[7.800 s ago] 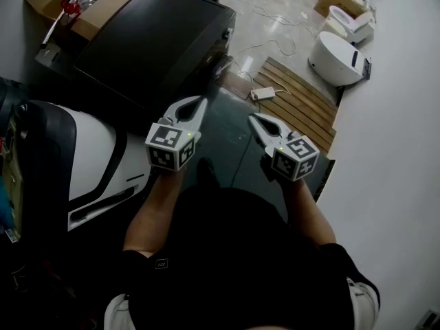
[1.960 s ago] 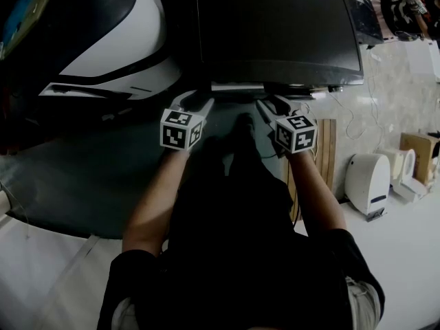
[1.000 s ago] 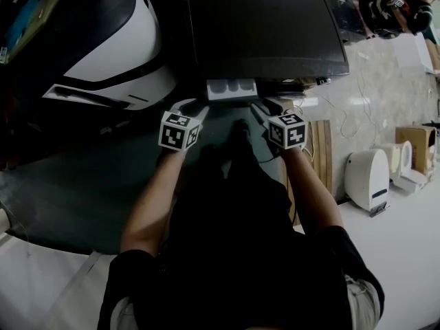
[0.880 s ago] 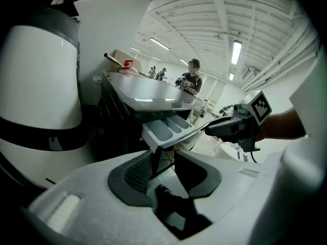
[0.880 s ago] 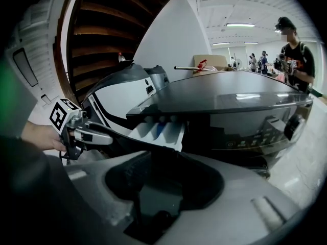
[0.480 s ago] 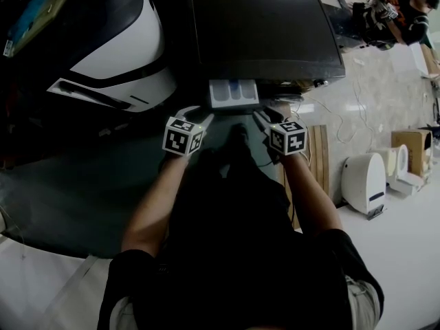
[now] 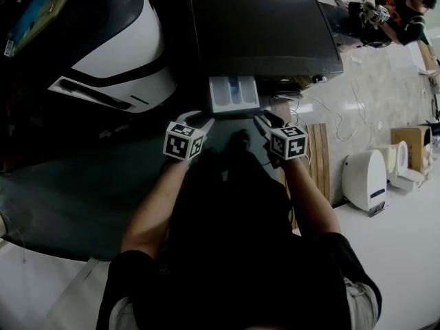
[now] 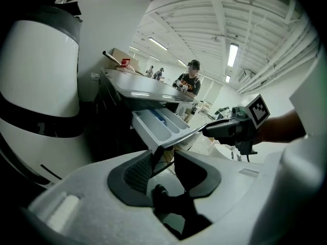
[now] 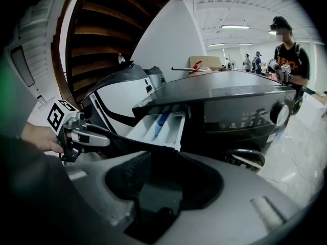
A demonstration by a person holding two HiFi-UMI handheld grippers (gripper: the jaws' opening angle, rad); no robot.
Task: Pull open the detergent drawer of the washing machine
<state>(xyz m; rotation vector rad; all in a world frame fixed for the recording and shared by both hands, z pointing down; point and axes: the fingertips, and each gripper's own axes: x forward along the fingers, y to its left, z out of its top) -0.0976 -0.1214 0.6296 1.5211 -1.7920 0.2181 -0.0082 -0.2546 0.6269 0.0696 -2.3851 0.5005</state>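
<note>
The drawer (image 7: pixel 234 93) stands well out of the washing machine (image 7: pixel 261 26), its three compartments showing just ahead of both tool tips. By the look of it the pull is mostly done. Whether any travel is left before the stop cannot be told.

The left tool (image 8: pixel 164 160) appears clamped on the near corner of the drawer's front lip. The right tool (image 9: pixel 163 157) has its jaws apart, with the other end of that lip at their mouth, not gripped.

Behind the tools the way back to the person's body is free. A white appliance (image 7: pixel 117 53) stands left of the left tool, and wooden slats (image 7: pixel 317 157) lie right of the right tool.
</note>
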